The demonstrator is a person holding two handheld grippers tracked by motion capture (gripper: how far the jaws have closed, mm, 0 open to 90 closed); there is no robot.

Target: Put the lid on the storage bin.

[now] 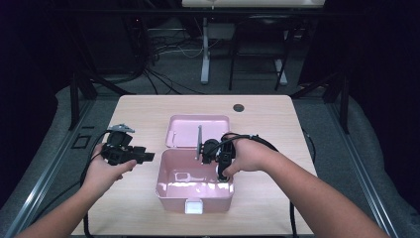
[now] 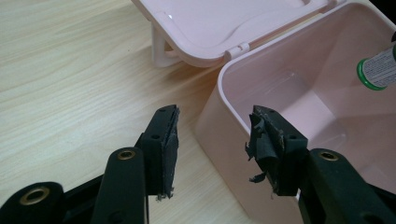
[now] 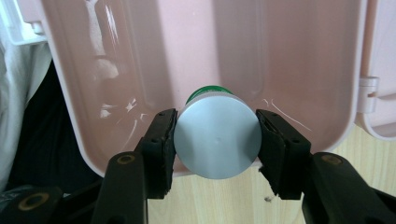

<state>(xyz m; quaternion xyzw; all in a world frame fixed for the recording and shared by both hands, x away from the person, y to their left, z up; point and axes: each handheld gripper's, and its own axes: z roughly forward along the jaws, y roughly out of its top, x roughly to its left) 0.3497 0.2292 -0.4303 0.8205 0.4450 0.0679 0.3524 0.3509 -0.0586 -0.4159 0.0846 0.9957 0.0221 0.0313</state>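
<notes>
Light wood table [image 1: 148,106], dark room behind, cables on floor. Pink box [image 1: 194,191] at centre, lid [image 1: 198,130] thrown back flat on tabletop. Right gripper [image 3: 217,140] clamped on grey-based can [image 3: 217,137] with green rim, held over open box, above its interior. Left gripper [image 2: 212,140] parked beside box's outer wall, jaws spread wide, nothing between; pad rubber torn and frayed.

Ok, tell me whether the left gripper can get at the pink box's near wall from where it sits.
Probably yes. The left gripper hangs open with the pink box wall right ahead of its jaws, bare table around. The right gripper, holding the can, is over the box's inside, not in the way.
</notes>
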